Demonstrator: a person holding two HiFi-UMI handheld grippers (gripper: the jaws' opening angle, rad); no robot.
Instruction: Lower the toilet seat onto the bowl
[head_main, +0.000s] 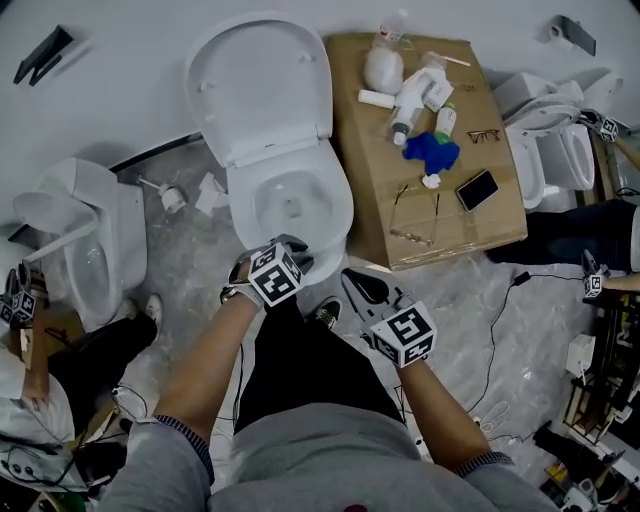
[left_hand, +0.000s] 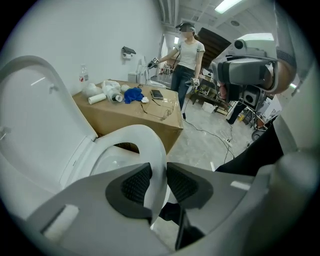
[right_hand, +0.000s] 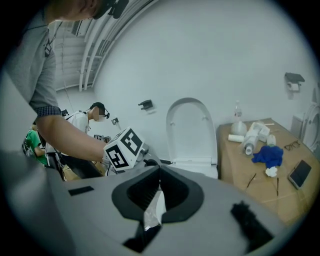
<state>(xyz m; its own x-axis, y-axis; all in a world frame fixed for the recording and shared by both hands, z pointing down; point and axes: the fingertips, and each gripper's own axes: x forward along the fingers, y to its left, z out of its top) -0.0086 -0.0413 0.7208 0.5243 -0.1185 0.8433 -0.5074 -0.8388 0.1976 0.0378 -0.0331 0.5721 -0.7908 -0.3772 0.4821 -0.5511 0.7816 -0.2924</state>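
The toilet seat (left_hand: 148, 142) is tilted, its front arc raised off the bowl (head_main: 290, 205) and its back end down at the hinge. The left claw (left_hand: 159, 174) pinches that front arc, one ribbed pad on each face of the white ring. Behind it the lid (head_main: 262, 85) stands upright against the wall.

The right claw (right_hand: 159, 170) hangs off the bowl's front right corner, touching nothing, with its tips pressed together. Something pale shows in the gap behind the tips, and I cannot tell what it is. Each claw carries one cube with black-and-white square markers, the left cube (head_main: 275, 277) and the right cube (head_main: 405, 333).

A cardboard box (head_main: 380, 235) stands just beside the bowl's right flank. On it lie one blue cloth (head_main: 432, 150), one dark phone (head_main: 477, 189), two pairs of glasses (head_main: 415, 215) (head_main: 485, 134) and a cluster of white bottles (head_main: 410, 95). Their print is too small to read.

Grey floor (head_main: 190, 260) lies open on the bowl's left, with crumpled paper (head_main: 210, 192) near the base. Two more toilets stand well apart from this one, one at the left (head_main: 95, 260) and one at the right (head_main: 560, 155). Cables (head_main: 500, 310) trail over the floor at the right.
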